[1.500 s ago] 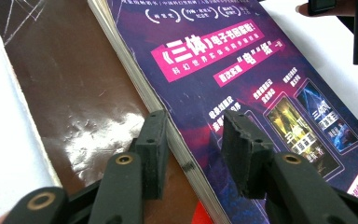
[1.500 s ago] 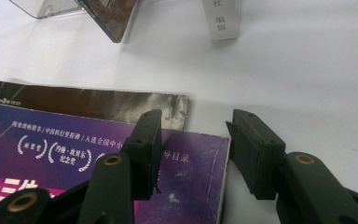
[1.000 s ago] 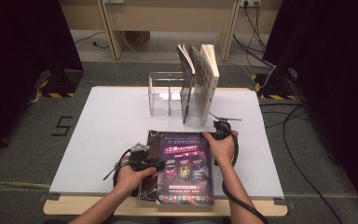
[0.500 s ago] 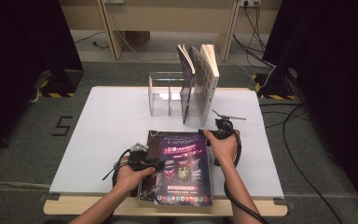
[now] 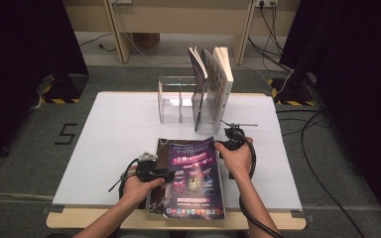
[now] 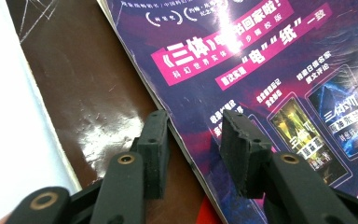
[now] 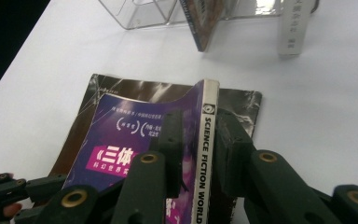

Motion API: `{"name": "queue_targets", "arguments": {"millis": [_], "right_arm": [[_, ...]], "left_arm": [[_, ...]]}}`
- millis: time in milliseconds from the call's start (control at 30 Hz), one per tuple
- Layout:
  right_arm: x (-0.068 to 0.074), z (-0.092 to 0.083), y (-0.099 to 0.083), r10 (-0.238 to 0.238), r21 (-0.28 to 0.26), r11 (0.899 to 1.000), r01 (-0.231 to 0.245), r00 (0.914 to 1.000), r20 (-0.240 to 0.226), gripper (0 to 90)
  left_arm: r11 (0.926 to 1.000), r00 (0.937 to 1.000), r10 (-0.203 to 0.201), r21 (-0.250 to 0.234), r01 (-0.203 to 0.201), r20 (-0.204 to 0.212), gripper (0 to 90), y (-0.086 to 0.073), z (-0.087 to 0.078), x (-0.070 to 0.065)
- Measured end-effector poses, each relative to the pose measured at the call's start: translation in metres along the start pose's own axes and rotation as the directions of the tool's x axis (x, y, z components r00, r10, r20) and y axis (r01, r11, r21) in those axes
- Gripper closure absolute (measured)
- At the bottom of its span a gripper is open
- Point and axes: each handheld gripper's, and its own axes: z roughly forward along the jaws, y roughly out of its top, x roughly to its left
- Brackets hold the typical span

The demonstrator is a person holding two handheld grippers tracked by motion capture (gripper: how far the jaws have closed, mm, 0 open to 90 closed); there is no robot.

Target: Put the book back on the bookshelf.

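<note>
Right gripper view: right claw [image 7: 198, 140] has just been closing, pinching the magazine [image 7: 135, 154] by its spine; thin, glossy, floppy. Left claw [image 6: 193, 140] hovers spread over the cover.

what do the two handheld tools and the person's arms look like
Both tools, left and right, are black. In the gripper views each shows two matte black jaws with square rubbery pads and brass-coloured rivets at the joints. A black cable trails from the right one along the forearm. The forearms are bare, with no sleeves showing.
</note>
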Motion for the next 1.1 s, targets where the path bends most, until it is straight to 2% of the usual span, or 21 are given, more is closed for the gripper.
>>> {"name": "queue_targets", "arguments": {"millis": [133, 267, 367, 467, 500, 600, 700, 800, 1100], "right_arm": [[0.000, 0.000, 0.000, -0.003, 0.026, 1.000, 0.003, 1.0000, -0.001, 79.7], [-0.001, -0.002, 0.002, 0.022, 0.032, 0.999, -0.021, 0.9993, -0.031, 82.0], [0.001, -0.005, 0.003, 0.033, 0.027, 0.999, -0.032, 0.9983, -0.049, 82.6], [0.002, -0.007, 0.002, 0.032, 0.006, 0.999, -0.032, 0.9977, -0.059, 82.9], [0.003, -0.007, 0.002, 0.033, 0.002, 0.999, -0.033, 0.9978, -0.057, 82.9], [0.005, -0.010, 0.002, 0.034, -0.015, 0.999, -0.035, 0.9976, -0.060, 83.0], [0.008, -0.013, 0.002, 0.027, -0.034, 0.999, -0.030, 0.9971, -0.071, 83.1], [0.014, -0.018, 0.002, 0.010, -0.054, 0.998, -0.014, 0.9975, -0.071, 83.1], [0.027, -0.029, 0.006, -0.018, -0.116, 0.993, 0.010, 0.9976, -0.067, 83.1]], "left_arm": [[1.0000, 1.0000, 0.003, 0.002, -0.003, 0.002, 61.0, 0.000, 0.000, 0.000], [1.0000, 0.9999, 0.008, -0.002, -0.008, 0.010, 60.3, 0.000, -0.001, 0.001], [1.0000, 0.9995, -0.002, -0.008, 0.002, 0.033, 60.0, -0.001, -0.003, 0.004], [0.9996, 0.9989, -0.008, -0.025, 0.009, 0.046, 59.0, -0.002, -0.008, 0.006], [0.9992, 0.9993, 0.006, -0.040, -0.005, 0.036, 58.6, -0.003, -0.012, 0.005], [0.9984, 0.9986, 0.016, -0.054, -0.013, 0.051, 57.3, -0.006, -0.021, 0.003], [0.9974, 0.9990, 0.020, -0.070, -0.017, 0.041, 56.5, -0.010, -0.029, 0.006], [0.9969, 0.9996, 0.007, -0.078, -0.005, 0.028, 55.9, -0.015, -0.034, 0.012], [0.9963, 0.9998, -0.002, -0.086, 0.004, 0.021, 55.0, -0.017, -0.040, 0.019]]}}
